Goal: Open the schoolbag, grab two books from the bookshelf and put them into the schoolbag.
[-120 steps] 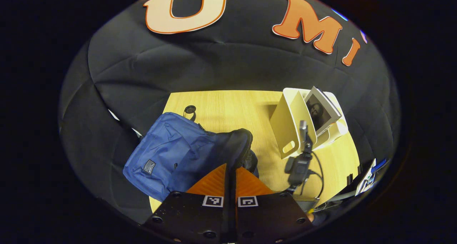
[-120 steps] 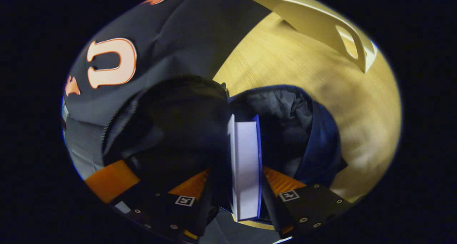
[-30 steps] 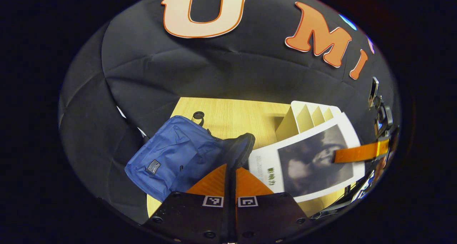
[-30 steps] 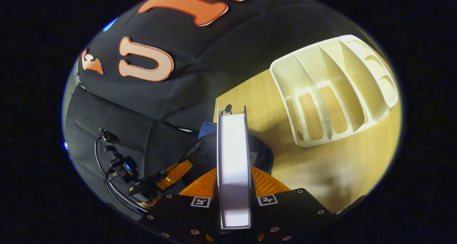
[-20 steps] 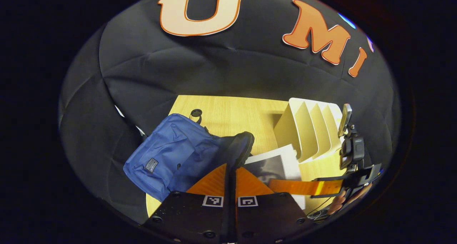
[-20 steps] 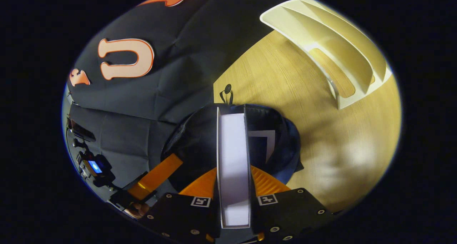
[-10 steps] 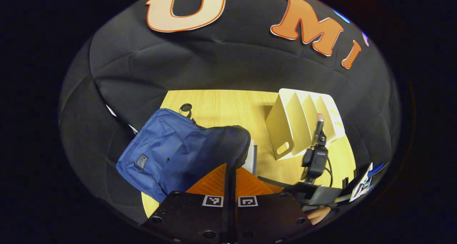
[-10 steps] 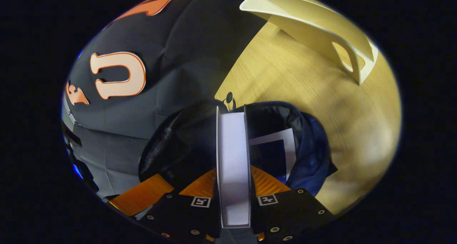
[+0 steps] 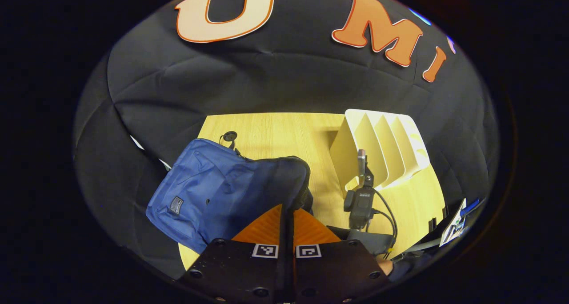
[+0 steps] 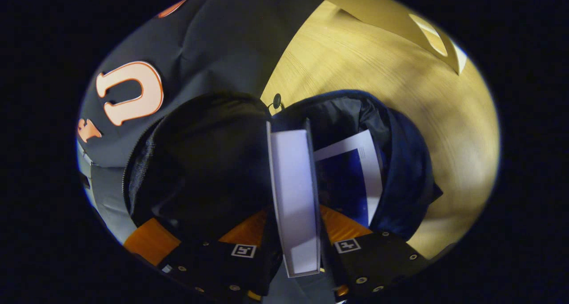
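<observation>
- Holding the schoolbag [image 9: 209, 193] open is your left gripper's [image 9: 286, 213] job: its jaws are pressed together on the dark flap of the bag's mouth at the table's near left corner. Keep that pinch firm and lifted, since a sagging flap would, I judge, narrow the gap the book needs.
- Look to the middle of the right gripper view: the second book [image 10: 294, 197] stands on edge, page block toward the camera, clamped between the jaws of your right gripper [image 10: 295, 244]. Its far end is already over, perhaps just inside, the bag's dark opening.
- Lower it straight along its own length. It leans slightly, so level it first; otherwise a corner may catch the lining.
- Just right of it, the first book [image 10: 351, 179] already lies inside the bag against the blue wall. Slide the held book down beside it, face to face, rather than onto its top edge.
- Let go only once most of the book is below the rim; released early, it could tip out onto the table [image 9: 275, 130].
- Farther right in the left gripper view, the white bookshelf [image 9: 382, 148] stands with no books in the slots you can see, so this looks like the last book to pack.
- Withdraw your right gripper upward afterwards, clear of the flap, before your left one releases.
</observation>
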{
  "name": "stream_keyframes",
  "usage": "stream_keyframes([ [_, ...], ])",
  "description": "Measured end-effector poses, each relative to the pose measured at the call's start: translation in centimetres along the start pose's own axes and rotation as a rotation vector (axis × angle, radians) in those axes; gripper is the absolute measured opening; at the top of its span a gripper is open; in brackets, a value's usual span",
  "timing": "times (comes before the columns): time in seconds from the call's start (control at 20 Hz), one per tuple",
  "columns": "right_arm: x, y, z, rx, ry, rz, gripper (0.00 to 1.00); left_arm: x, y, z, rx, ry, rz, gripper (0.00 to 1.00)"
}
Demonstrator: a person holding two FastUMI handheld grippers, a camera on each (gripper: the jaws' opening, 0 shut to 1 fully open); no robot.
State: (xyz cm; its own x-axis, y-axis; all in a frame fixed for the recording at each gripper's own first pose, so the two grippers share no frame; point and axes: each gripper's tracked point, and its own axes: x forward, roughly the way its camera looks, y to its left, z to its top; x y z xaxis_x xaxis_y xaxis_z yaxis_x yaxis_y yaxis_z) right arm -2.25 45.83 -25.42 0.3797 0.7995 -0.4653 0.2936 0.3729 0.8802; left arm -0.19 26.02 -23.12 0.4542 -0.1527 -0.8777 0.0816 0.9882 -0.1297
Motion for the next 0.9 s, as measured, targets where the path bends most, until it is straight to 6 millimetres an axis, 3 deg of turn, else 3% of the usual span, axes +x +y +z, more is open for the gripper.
stream_keyframes([
  [0.05, -0.7, -0.1, 0.0, -0.008, 0.008, -0.005, 0.72, -0.1, 0.2, 0.2, -0.002, -0.005, 0.007, 0.05],
  [0.1, -1.4, -0.1, 0.1, -0.018, 0.016, -0.010, 0.54, -0.1, 0.6, 0.1, -0.009, -0.010, 0.012, 0.00],
  [0.15, -2.0, -0.3, 0.3, -0.032, 0.018, -0.020, 0.78, -0.1, 0.8, 0.2, -0.017, -0.010, 0.014, 0.00],
  [0.2, -2.8, -0.7, 0.6, -0.050, 0.020, -0.036, 0.73, -0.2, 1.0, 0.2, -0.025, -0.011, 0.018, 0.00],
  [0.25, -3.5, -1.1, 1.0, -0.073, 0.011, -0.046, 0.94, -0.1, 1.0, 0.1, -0.029, -0.011, 0.018, 0.00],
  [0.5, -8.3, -1.0, 4.5, -0.237, -0.101, -0.048, 0.96, -0.2, 1.0, -0.1, -0.046, -0.019, 0.043, 0.00],
  [0.55, -9.4, -1.0, 5.2, -0.271, -0.127, -0.052, 1.00, -0.3, 1.0, -0.2, -0.041, -0.023, 0.055, 0.01],
  [0.7, -12.4, -1.5, 6.9, -0.329, -0.172, -0.082, 0.97, -0.5, 0.9, 0.1, -0.016, -0.042, 0.100, 0.01],
  [0.9, -17.6, -1.3, 11.0, -0.499, -0.325, -0.123, 0.96, -0.9, 1.7, 0.5, 0.047, -0.094, 0.215, 0.00],
])
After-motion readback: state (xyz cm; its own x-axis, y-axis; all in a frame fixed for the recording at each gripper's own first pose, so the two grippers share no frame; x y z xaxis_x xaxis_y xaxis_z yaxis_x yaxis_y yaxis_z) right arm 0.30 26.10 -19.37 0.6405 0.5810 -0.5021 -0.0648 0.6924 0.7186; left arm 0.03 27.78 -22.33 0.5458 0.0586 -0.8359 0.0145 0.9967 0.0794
